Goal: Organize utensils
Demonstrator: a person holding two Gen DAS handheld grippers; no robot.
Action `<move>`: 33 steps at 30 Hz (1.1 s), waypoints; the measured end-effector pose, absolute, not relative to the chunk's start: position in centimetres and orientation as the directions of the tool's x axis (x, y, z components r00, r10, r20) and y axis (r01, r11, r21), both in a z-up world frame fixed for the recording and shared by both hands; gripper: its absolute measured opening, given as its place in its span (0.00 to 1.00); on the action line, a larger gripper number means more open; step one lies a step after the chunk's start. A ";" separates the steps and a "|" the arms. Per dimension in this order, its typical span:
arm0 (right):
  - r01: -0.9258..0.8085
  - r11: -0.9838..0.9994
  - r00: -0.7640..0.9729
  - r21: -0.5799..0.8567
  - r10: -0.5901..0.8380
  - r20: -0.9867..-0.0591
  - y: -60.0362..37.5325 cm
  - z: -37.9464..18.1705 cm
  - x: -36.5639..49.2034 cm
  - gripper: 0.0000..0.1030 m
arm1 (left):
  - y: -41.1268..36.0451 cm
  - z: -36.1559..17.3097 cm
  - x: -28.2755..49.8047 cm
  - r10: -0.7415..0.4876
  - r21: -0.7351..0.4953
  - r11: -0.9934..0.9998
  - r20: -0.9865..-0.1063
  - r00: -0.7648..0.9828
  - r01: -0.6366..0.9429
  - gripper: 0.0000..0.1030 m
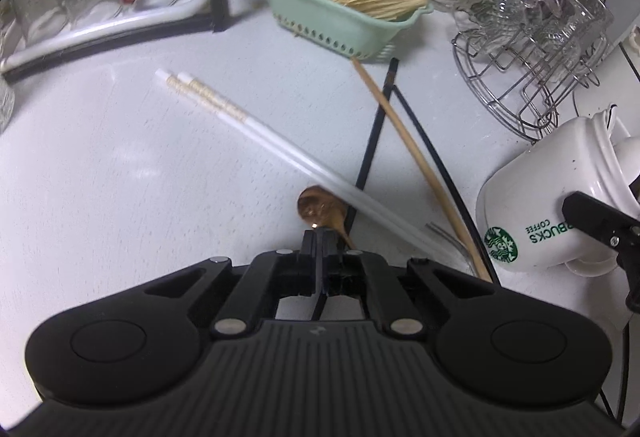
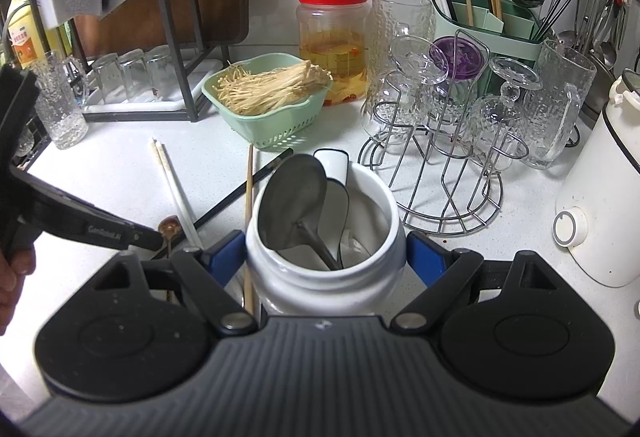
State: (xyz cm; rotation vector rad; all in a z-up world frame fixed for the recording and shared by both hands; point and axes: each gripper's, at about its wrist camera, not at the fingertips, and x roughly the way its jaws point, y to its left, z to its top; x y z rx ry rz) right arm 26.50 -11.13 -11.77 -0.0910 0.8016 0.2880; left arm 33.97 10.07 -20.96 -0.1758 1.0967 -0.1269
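Left gripper [image 1: 320, 237] clenched on a small wooden spoon [image 1: 320, 211] among scattered chopsticks [image 1: 256, 129]; right gripper [image 2: 324, 257] grasps white mug [image 2: 324, 237]; bare surface [image 1: 120, 177] leftward.

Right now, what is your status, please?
Left gripper shut on spoon. Right gripper holds mug. Chopsticks lie across spoon.

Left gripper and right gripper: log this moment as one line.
left gripper: shut on wooden spoon | right gripper: shut on white mug | chopsticks: on counter
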 end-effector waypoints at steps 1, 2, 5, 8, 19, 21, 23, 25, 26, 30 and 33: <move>-0.288 0.957 0.659 0.029 0.220 -0.719 -11.1 -11.8 26.5 0.86 | 10.3 -21.0 33.8 -0.196 -0.216 0.976 -0.869 0.455 0.007 0.03; -0.288 0.957 0.659 0.028 0.220 -0.719 -11.1 -11.8 26.5 0.86 | 10.4 -21.0 33.7 -0.203 -0.225 0.974 -0.869 0.451 0.005 0.03; -0.291 0.956 0.660 0.026 0.220 -0.718 -11.1 -11.8 26.5 0.86 | 10.6 -21.1 33.4 -0.214 -0.246 0.969 -0.871 0.441 -0.015 0.03; -0.294 0.956 0.661 0.024 0.221 -0.717 -11.1 -11.8 26.5 0.86 | 10.8 -21.2 33.2 -0.277 -0.331 0.942 -0.860 0.428 -0.056 0.04; -0.301 0.953 0.666 0.025 0.229 -0.710 -11.1 -11.8 26.4 0.86 | 10.4 -21.6 33.5 -0.278 -0.387 0.905 -0.852 0.442 -0.176 0.20; -0.303 0.953 0.668 0.025 0.231 -0.708 -11.1 -11.8 26.3 0.86 | 10.2 -21.6 33.8 -0.263 -0.373 0.913 -0.850 0.456 -0.168 0.33; -0.305 0.952 0.668 0.027 0.233 -0.707 -11.2 -11.8 26.3 0.86 | 9.8 -21.4 34.2 -0.235 -0.337 0.930 -0.853 0.466 -0.149 0.40; -0.303 0.952 0.666 0.031 0.235 -0.707 -11.2 -11.8 26.3 0.86 | 9.0 -21.3 34.6 -0.179 -0.257 0.960 -0.868 0.463 -0.110 0.41; -0.302 0.953 0.667 0.031 0.235 -0.707 -11.2 -11.8 26.3 0.86 | 8.4 -21.2 34.9 -0.156 -0.216 0.973 -0.875 0.459 -0.082 0.41; -0.306 0.952 0.667 0.028 0.235 -0.707 -11.2 -11.8 26.3 0.86 | 7.0 -21.3 35.5 -0.126 -0.134 0.991 -0.888 0.443 0.015 0.41; -0.310 0.951 0.667 0.026 0.237 -0.706 -11.2 -11.9 26.3 0.86 | 6.8 -21.3 35.9 -0.114 -0.108 0.993 -0.895 0.430 0.039 0.40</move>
